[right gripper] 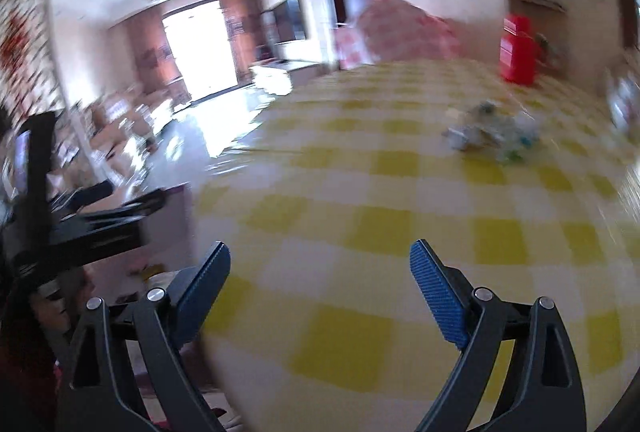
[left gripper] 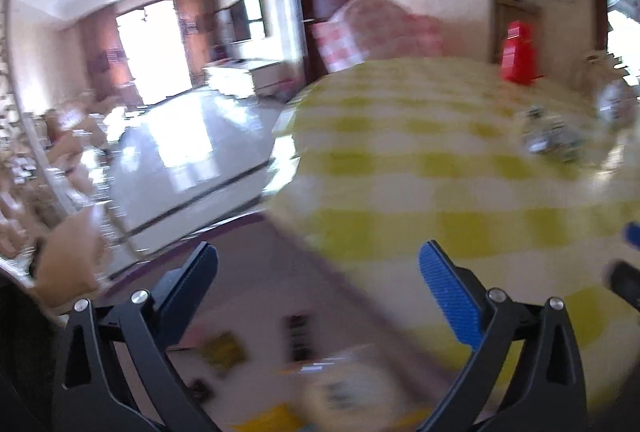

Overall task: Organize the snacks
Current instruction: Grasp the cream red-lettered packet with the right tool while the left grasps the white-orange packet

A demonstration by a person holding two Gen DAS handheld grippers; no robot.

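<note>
A blurred pile of small wrapped snacks (left gripper: 552,136) (right gripper: 492,138) lies far off on the yellow-and-white checked tablecloth (left gripper: 400,160) (right gripper: 360,192). My left gripper (left gripper: 320,256) hangs open over the table's left edge, with nothing between its blue pads. Below it, on a pinkish lower surface, lie a yellow packet (left gripper: 224,350), a dark packet (left gripper: 298,336) and a pale bag or bowl (left gripper: 352,388), all blurred. My right gripper (right gripper: 320,252) is open and empty above the cloth near the front edge. The left gripper's black body (right gripper: 80,220) shows at the left of the right wrist view.
A red box (left gripper: 518,52) (right gripper: 518,50) stands at the table's far side. A pink checked cover (left gripper: 372,28) lies behind the table. A shiny jar-like thing (left gripper: 616,100) stands at the far right. Left of the table is glossy open floor (left gripper: 172,160).
</note>
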